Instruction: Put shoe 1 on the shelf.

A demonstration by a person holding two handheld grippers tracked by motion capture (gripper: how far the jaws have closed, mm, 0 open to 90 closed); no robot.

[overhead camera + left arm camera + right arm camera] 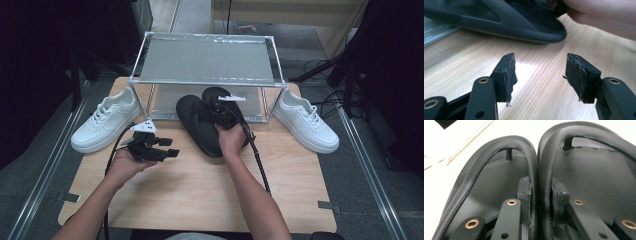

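A pair of black flip-flops lies side by side on the wooden table, toes toward the rack. My right gripper is over them. In the right gripper view my right gripper is shut on the two inner straps, the left strap and the right strap, pinched together between the pads. My left gripper rests low on the table left of the flip-flops. Its jaws stand apart with nothing between them. The heel of a flip-flop lies just ahead of it.
A metal-framed shoe rack with a grey shelf stands at the table's back. One white sneaker sits to its left and another to its right. A black cable trails from my right gripper across the table.
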